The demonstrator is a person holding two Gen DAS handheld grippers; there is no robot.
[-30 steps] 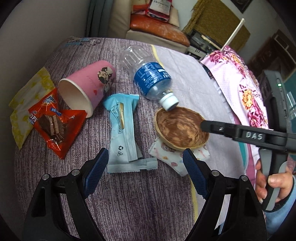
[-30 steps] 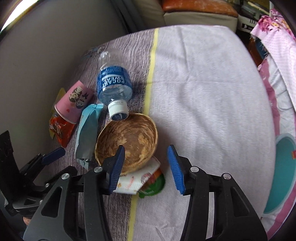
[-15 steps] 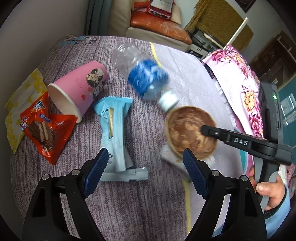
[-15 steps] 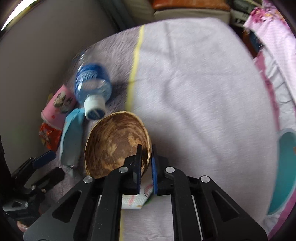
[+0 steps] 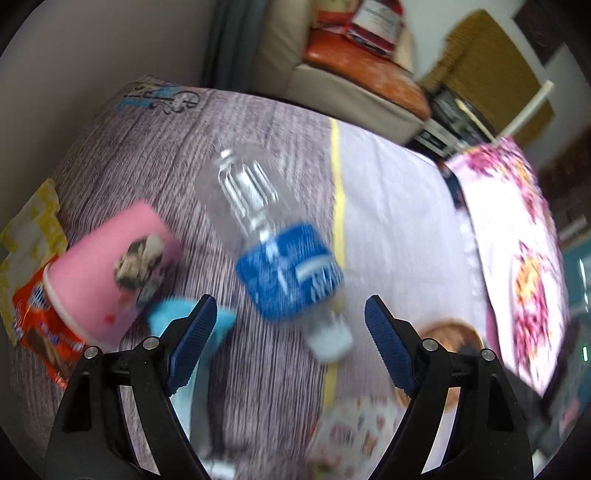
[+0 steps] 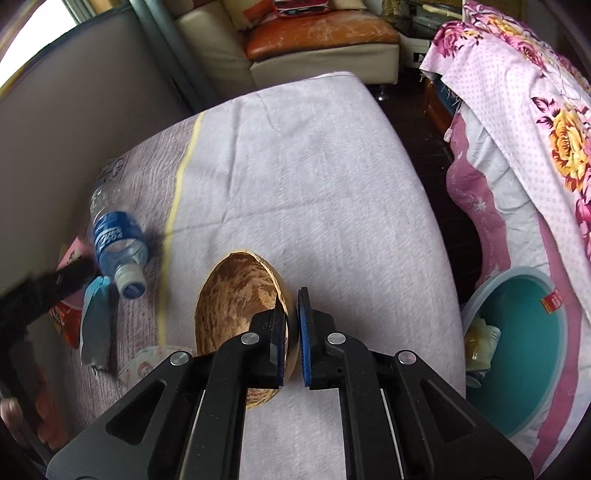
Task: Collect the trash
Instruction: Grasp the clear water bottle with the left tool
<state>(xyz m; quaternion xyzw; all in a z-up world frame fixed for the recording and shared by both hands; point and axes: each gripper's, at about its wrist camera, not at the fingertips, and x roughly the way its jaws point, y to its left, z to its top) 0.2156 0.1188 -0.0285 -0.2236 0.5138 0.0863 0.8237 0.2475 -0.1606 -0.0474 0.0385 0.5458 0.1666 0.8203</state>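
Note:
My right gripper (image 6: 291,332) is shut on the rim of a brown coconut-shell bowl (image 6: 240,295) and holds it tilted above the white cloth. My left gripper (image 5: 286,332) is open and empty, with a plastic bottle with a blue label (image 5: 284,266) lying between and just beyond its fingers. The bottle also shows in the right wrist view (image 6: 116,243). A pink paper cup (image 5: 110,269), a light blue wrapper (image 5: 173,317), an orange snack wrapper (image 5: 40,332) and a yellow wrapper (image 5: 29,236) lie to the left. A patterned white wrapper (image 5: 351,432) lies near the front.
A teal bin (image 6: 517,362) with some trash inside stands on the floor at the right, beside a floral pink cloth (image 6: 535,110). A sofa with an orange cushion (image 6: 317,33) is behind the table. The table edge runs along the right.
My right gripper closed on the bowl's rim and lifted it off the patterned wrapper. My left gripper moved forward from the blue wrapper to the bottle, still open.

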